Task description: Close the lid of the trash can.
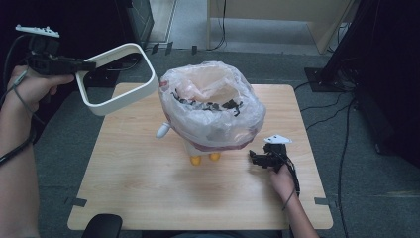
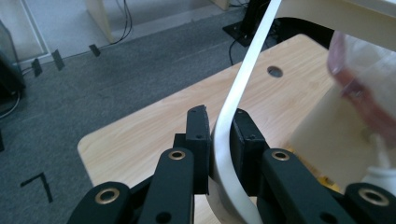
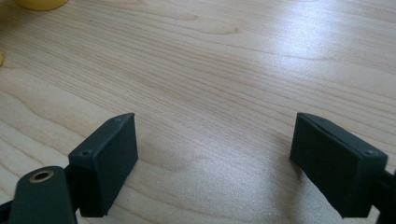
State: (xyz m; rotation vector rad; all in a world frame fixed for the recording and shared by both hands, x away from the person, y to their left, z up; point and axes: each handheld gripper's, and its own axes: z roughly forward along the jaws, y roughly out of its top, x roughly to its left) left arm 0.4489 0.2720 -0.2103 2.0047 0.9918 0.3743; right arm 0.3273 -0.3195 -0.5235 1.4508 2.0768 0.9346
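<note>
A light wooden bench (image 1: 148, 188) with rounded corners stands on grey carpet (image 1: 64, 129). Black cables (image 1: 341, 148) trail across the floor to its right, and dark tape strips (image 1: 75, 202) mark the carpet by its near corners. A pale wooden furniture frame (image 1: 277, 20) stands beyond, at the far side

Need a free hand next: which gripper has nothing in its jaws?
The right gripper, jaws wide open over bare table; the left gripper clamps the white ring.

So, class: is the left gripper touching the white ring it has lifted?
Touching. In the left gripper view, the left gripper has both jaws pressed flat against the white ring, with no gap on either side.
</note>
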